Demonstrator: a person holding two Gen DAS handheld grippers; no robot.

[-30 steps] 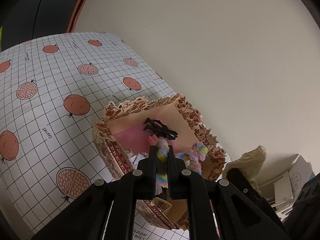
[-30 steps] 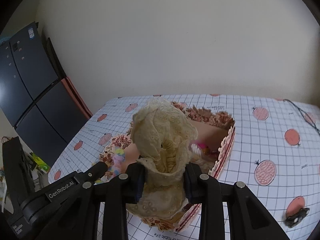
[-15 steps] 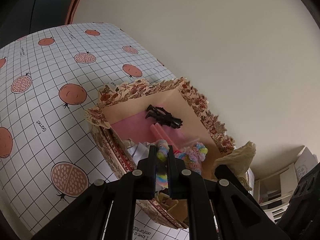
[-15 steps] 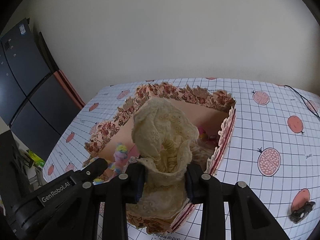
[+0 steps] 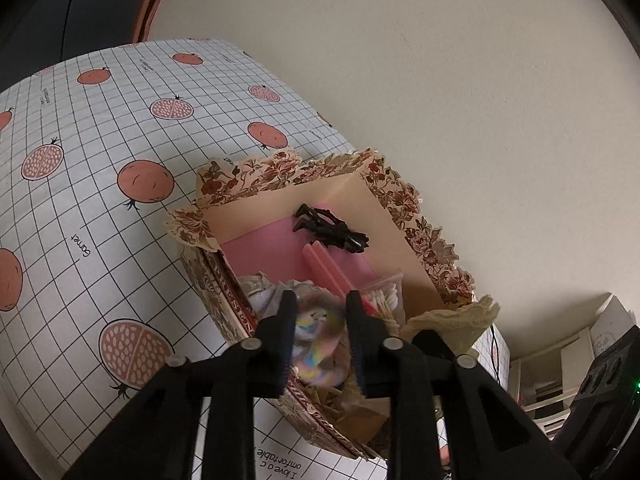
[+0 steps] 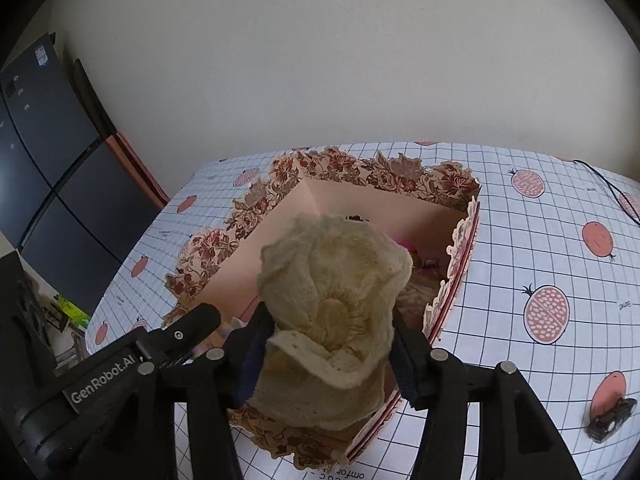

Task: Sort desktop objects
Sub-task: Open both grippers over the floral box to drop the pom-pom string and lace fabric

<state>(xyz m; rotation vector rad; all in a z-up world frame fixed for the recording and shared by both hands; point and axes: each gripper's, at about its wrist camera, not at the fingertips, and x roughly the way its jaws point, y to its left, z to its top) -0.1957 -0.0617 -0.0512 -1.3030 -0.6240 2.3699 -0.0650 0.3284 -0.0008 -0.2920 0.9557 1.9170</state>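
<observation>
A plain beige wall backs my desk point(image 6: 560, 240) with its pomegranate-grid cloth. My left claw point(image 5: 320, 300) hangs spread apart over the floral box point(image 6: 360, 172), the pastel fuzzy toy point(image 5: 318, 344) loose between its fingers. My right claw point(image 6: 328, 344) grips the cream lace cloth point(image 6: 332, 300) above that box.

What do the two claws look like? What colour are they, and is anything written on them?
Both claws are black plastic with two long fingers joined by round silver rivets. The left claw shows "GenRobot.AI" in white letters in the right view. The right claw has dark blue finger pads.
</observation>
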